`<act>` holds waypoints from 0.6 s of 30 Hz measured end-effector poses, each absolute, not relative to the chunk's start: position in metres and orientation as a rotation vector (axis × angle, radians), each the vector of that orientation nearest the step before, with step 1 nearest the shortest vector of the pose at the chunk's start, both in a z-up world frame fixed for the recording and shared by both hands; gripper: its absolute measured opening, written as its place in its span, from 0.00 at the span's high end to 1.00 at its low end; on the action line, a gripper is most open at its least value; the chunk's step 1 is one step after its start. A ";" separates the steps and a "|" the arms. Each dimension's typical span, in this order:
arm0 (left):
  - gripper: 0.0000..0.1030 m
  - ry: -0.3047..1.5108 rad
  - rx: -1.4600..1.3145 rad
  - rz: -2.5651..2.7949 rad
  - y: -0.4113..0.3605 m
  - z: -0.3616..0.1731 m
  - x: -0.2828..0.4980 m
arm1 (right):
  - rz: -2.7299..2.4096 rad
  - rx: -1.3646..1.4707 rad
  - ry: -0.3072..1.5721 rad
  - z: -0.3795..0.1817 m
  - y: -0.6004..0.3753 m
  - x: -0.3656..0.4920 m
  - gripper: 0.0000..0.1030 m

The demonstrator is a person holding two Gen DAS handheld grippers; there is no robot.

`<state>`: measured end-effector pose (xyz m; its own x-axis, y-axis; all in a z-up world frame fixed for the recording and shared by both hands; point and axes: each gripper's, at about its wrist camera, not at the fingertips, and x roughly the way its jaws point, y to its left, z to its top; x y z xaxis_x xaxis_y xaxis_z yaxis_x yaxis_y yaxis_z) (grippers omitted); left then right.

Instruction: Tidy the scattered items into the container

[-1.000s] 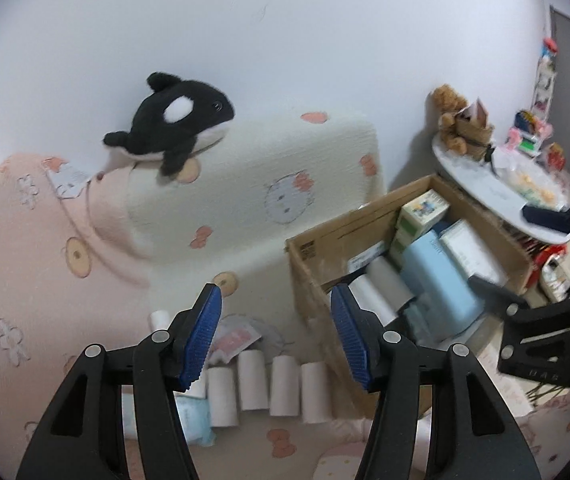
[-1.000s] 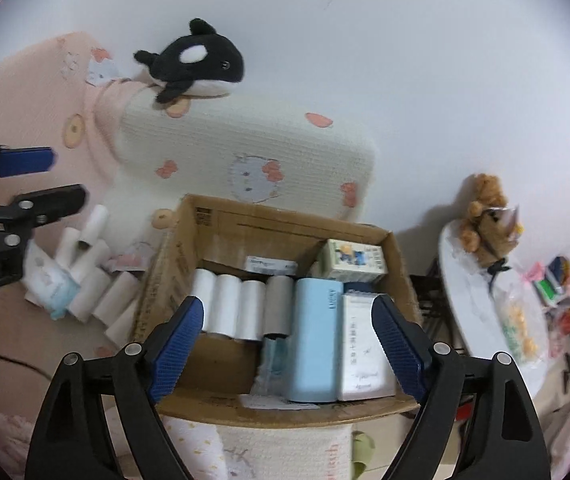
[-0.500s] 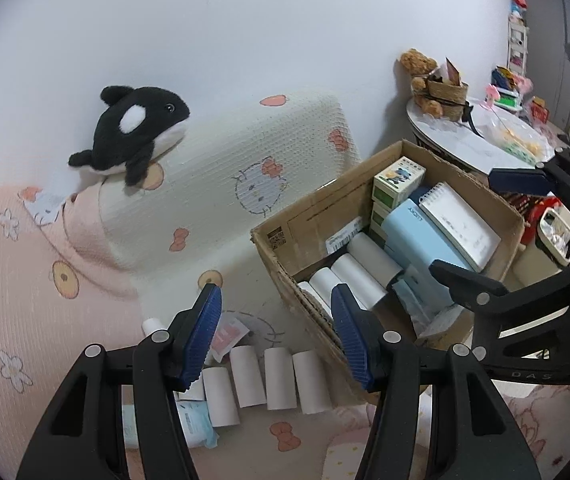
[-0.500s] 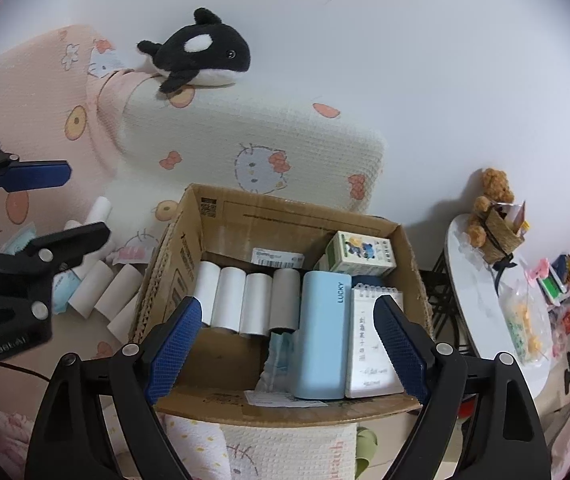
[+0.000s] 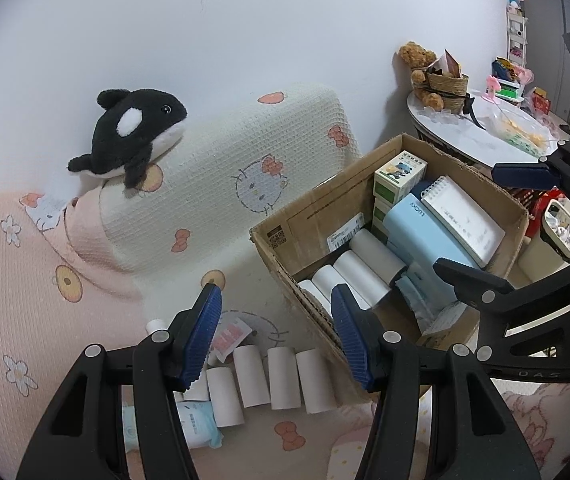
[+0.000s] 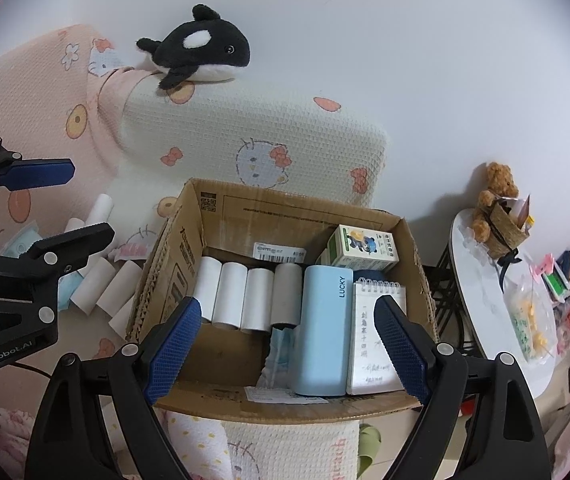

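Cardboard box (image 6: 413, 256) open-topped; front-left floor bare. Paper rolls (image 5: 281, 380) crowd the bed (image 5: 25, 300) along its left wall.

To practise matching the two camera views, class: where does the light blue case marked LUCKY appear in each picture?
Left wrist view: light blue case, right of centre, in the cardboard box.
Right wrist view: case, low centre, beside the notepad.
Shared landmark: orca plush.

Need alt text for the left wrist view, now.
Open left gripper hangs empty above white paper rolls lying on a patterned bedspread beside a part-filled cardboard box. The right gripper stands open over the box.
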<state>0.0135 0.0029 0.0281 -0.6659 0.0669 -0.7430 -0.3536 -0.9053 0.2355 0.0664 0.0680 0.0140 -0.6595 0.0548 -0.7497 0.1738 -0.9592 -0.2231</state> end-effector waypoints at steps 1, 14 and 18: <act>0.41 0.537 -1.147 2.616 0.003 0.028 0.014 | -2.769 1.267 0.426 0.014 0.068 0.066 0.16; 0.41 0.543 -1.141 2.611 0.004 0.028 0.014 | -2.769 1.267 0.435 0.014 0.066 0.067 0.15; 0.41 0.548 -1.137 2.611 0.005 0.027 0.015 | -2.768 1.270 0.434 0.014 0.066 0.066 0.15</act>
<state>0.0145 0.0054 0.0274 -0.6681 0.0688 -0.7409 -0.3609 -0.9007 0.2418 0.0665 0.0660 0.0137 -0.6574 0.0572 -0.7513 0.1756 -0.9580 -0.2266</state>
